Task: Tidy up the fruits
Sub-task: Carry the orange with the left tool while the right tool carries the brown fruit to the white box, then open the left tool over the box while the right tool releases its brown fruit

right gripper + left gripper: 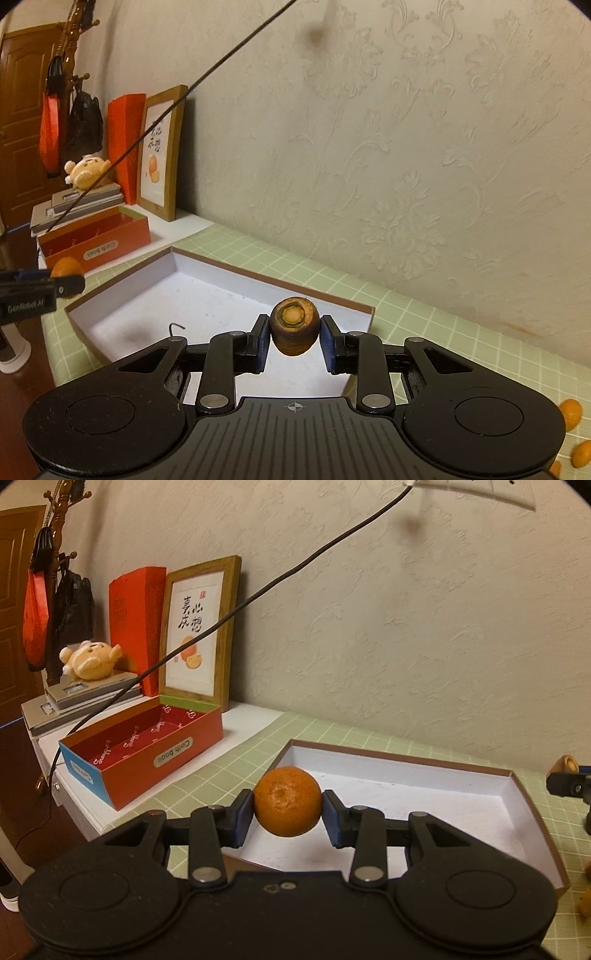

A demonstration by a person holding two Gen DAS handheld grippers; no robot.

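Note:
My left gripper (pixel 287 814) is shut on a round orange tangerine (pixel 287 801), held over the near left corner of a shallow white-lined brown box (pixel 480 812). In the right wrist view my right gripper (pixel 294 341) is shut on a carrot (pixel 294 325), seen end-on with its cut top facing me, above the same box (pixel 207 295). The left gripper (pixel 55 286) with its tangerine (pixel 66 266) shows at the left edge there. The right gripper's tip (pixel 569 784) shows at the right edge of the left wrist view.
A red open box (pixel 147 753) stands left of the white box on a green checked cloth (pixel 424 314). Behind it lean a framed picture (pixel 201 631), a red bag and a plush toy on books. Small orange fruits (pixel 570 413) lie at the right. A black cable (pixel 295 570) hangs across. A small wire hook (pixel 177 328) lies in the box.

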